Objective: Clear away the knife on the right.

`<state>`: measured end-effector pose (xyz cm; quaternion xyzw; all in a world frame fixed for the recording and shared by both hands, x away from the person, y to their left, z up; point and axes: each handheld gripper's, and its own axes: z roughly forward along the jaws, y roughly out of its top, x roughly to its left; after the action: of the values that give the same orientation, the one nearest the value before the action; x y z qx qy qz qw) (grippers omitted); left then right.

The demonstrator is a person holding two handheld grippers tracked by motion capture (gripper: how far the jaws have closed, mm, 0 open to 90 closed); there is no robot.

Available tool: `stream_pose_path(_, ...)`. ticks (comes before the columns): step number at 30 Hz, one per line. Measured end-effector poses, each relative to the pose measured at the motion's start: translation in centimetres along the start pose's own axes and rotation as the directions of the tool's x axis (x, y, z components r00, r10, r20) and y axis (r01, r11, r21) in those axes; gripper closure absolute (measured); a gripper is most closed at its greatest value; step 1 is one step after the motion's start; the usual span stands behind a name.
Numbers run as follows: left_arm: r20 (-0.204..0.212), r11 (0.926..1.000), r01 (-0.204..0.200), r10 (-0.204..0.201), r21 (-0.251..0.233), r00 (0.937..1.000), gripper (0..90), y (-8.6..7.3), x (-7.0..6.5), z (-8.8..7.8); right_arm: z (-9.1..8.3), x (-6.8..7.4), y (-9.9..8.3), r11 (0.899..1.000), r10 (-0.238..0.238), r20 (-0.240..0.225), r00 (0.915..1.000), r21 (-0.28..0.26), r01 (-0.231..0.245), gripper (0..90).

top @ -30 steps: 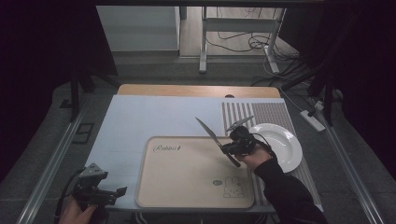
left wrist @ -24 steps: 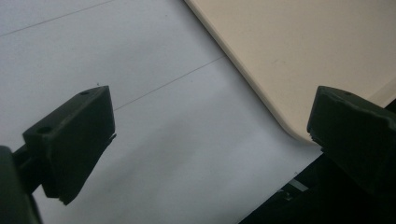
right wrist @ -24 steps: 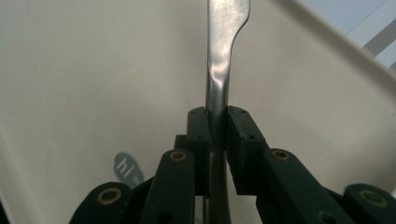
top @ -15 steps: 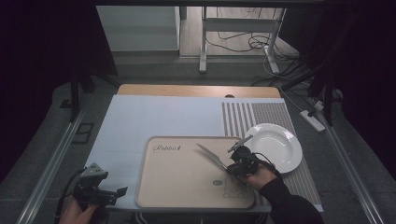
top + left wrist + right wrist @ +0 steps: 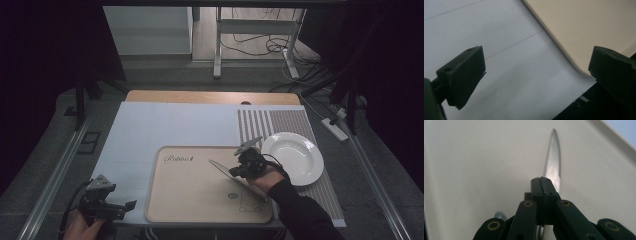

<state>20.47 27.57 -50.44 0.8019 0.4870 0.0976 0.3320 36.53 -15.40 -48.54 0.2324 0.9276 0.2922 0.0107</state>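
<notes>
Jaws of the left gripper [image 5: 111,208] gape wide over pale blue matting just left of the cutting board [image 5: 200,200]. Over that board the right gripper [image 5: 243,167], its 2 jaws just squeezed tight on a knife [image 5: 553,162], has sunk lower since a second ago, probably to lay it down. White plate [image 5: 294,156] sits right of the board; dark room behind.
</notes>
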Motion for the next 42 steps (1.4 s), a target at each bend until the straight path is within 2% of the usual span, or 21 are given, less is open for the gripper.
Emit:
stream_pose_path(3,0.001,1.0,0.002,-0.002,-0.004,1.0,2.0,0.0,0.0,0.0,1.8,0.1,1.3,1.0,-0.027,-0.021,0.9994,0.002,0.027,90.0)
stream_pose_path(6,0.001,1.0,-0.002,0.002,-0.005,1.0,2.0,-0.1,0.0,-0.1,3.2,0.1,2.0,0.998,-0.046,-0.005,0.9989,0.031,0.046,90.0)
stream_pose_path(9,0.002,1.0,-0.004,0.004,-0.007,1.0,2.0,-0.1,0.0,-0.1,3.8,-0.3,1.7,0.997,-0.056,0.005,0.9984,0.047,0.055,90.0)
stream_pose_path(10,0.001,1.0,-0.005,0.005,-0.007,1.0,2.0,-0.1,0.0,-0.1,3.7,-0.4,1.6,0.998,-0.044,0.007,0.999,0.044,0.044,90.0)
stream_pose_path(13,-0.001,1.0,-0.007,0.007,-0.004,1.0,2.0,-0.1,-0.1,-0.1,3.1,-0.8,1.2,0.997,-0.055,0.063,0.9965,0.062,0.051,90.0)
stream_pose_path(22,-0.002,0.9999,-0.01,0.01,-0.003,1.0,2.0,0.0,-0.1,-0.1,1.1,-1.9,-1.5,0.998,0.043,0.058,0.9974,0.044,-0.046,90.0)
stream_pose_path(31,-0.002,1.0,-0.01,0.01,-0.003,1.0,2.0,0.0,-0.1,-0.1,0.3,-1.3,-2.7,0.997,0.059,0.06,0.9964,0.052,-0.063,90.0)
stream_pose_path(42,-0.004,0.9999,-0.013,0.013,-0.001,0.9999,2.0,0.0,-0.2,0.0,-1.4,-2.1,-4.9,0.992,0.116,0.085,0.9897,0.033,-0.119,90.0)
